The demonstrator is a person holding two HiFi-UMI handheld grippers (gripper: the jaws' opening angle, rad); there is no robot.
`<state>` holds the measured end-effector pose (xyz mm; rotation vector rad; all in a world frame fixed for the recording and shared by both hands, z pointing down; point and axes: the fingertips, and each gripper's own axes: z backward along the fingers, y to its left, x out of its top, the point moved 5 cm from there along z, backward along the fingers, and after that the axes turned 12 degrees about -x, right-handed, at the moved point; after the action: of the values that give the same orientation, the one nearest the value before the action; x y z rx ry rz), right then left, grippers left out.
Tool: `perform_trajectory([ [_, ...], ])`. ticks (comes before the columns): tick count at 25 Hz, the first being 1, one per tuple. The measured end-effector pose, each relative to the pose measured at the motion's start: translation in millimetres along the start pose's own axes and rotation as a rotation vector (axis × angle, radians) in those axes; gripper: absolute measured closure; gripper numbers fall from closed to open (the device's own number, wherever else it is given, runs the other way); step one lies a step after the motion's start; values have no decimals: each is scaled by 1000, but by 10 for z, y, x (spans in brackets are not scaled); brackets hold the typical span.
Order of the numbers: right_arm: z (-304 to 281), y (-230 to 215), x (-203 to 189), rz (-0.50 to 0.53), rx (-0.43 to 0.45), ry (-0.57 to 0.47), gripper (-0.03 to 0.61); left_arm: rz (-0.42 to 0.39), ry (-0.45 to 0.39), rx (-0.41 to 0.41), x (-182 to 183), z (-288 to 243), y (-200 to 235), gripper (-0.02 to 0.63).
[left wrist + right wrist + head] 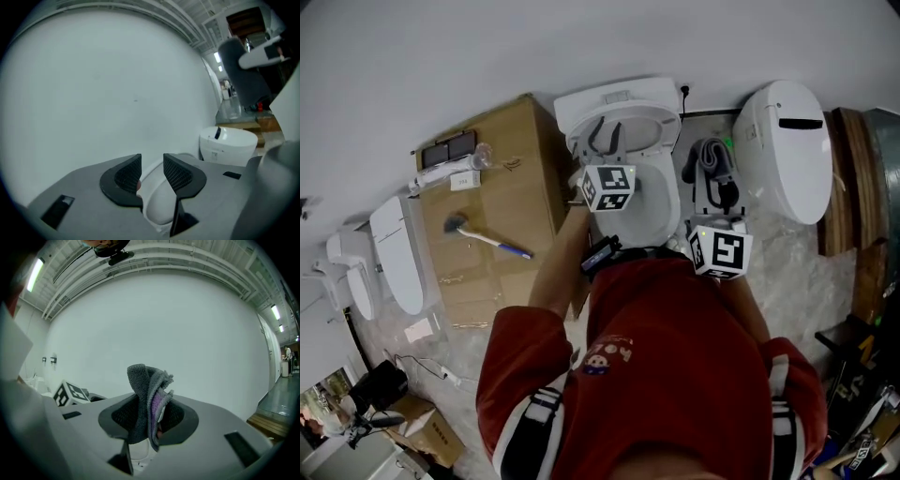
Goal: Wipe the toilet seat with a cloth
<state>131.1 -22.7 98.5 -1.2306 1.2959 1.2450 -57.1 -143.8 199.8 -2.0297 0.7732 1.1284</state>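
Observation:
The white toilet [661, 211] stands in the middle of the head view with its seat and lid [623, 101] raised against the wall. My left gripper [606, 133] hangs over the bowl's back, close to the raised seat. In the left gripper view it [152, 165] points at the bare wall; its jaws stand open with a narrow gap and nothing between them, and a white rim [157, 208] shows below. My right gripper [717, 183] is right of the bowl. It [149, 414] is shut on a grey cloth [143, 380] with a purple inner fold, which stands up between the jaws.
A cardboard box [502, 178] with a brush [483, 234] on top stands left of the toilet. A second white toilet [787, 150] is at the right, also seen in the left gripper view [227, 145]. A loose white seat [398, 253] leans further left. Clutter fills the lower corners.

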Motion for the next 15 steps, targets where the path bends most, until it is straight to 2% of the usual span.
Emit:
perform_trajectory([
  [3,41,-72,-28,6,-21,13,485,-130,118,-19,-86,-340,64,451],
  [9,79,-331,-155,4,-89,71,485,-302,297,-62,-321,-813,122,439],
  [12,117,-437,-185,-21,-123,77,485,-339,322,-52,-388,-867,111,456],
  [15,147,-503,-196,-25,-141,81,485,-318,313,-29,-407,-852,109,477],
])
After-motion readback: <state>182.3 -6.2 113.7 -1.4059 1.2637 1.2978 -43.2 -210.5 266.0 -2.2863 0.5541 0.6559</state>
